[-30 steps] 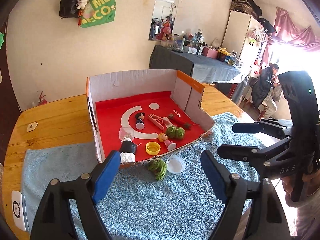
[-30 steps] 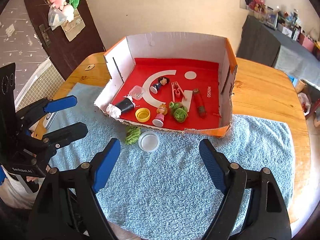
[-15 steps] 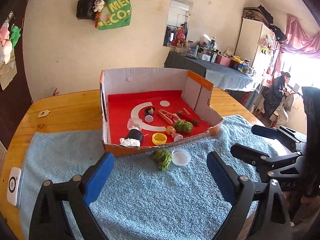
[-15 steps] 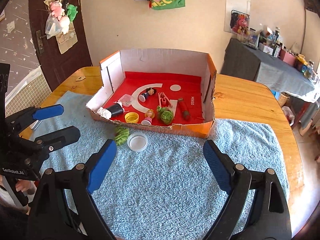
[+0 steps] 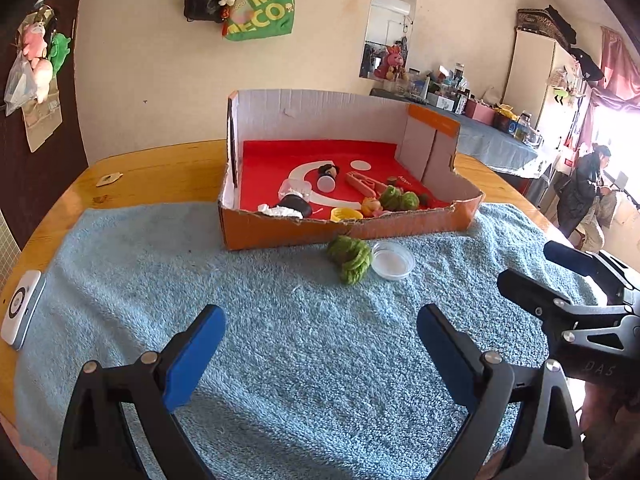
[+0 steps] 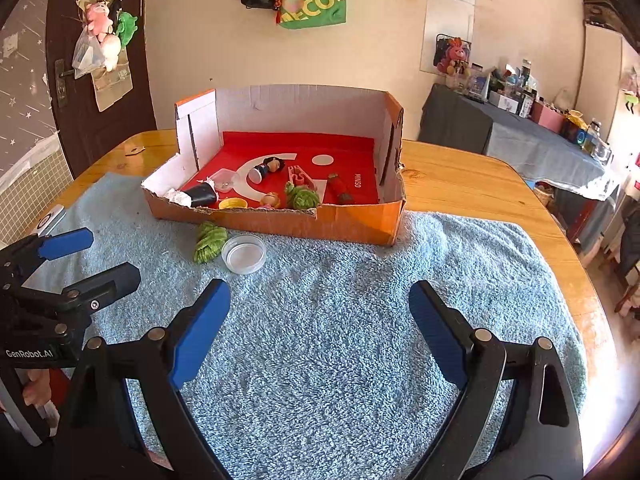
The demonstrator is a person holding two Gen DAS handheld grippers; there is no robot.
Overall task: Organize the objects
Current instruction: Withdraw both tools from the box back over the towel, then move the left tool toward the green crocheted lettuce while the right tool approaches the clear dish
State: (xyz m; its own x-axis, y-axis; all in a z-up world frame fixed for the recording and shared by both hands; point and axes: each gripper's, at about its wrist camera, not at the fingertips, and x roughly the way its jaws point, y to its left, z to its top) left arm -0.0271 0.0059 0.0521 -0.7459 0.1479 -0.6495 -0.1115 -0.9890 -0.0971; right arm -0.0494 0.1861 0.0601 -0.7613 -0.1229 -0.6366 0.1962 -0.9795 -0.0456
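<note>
Both tools empty. Your left gripper (image 5: 320, 344) has just been spreading its jaws and stands wide, nothing between the pads; your right gripper (image 6: 320, 316) was opening within the last second too, now wide, also bare. Both hang over the blue towel (image 5: 160, 264).

Still loose: green yarn bundle (image 6: 209, 241) at 11 o'clock in the right view, touching or just beside the clear lid (image 6: 244, 253). Both lie just outside the front wall of the cardboard box (image 6: 360, 224).

Risks, as I judge them:
- Yarn is soft; a pinch may snag towel pile.
- Lid is flat and slick; pads could skate off.
- Grippers converging on one spot may collide.
- Torn front wall could catch a low carry.
</note>
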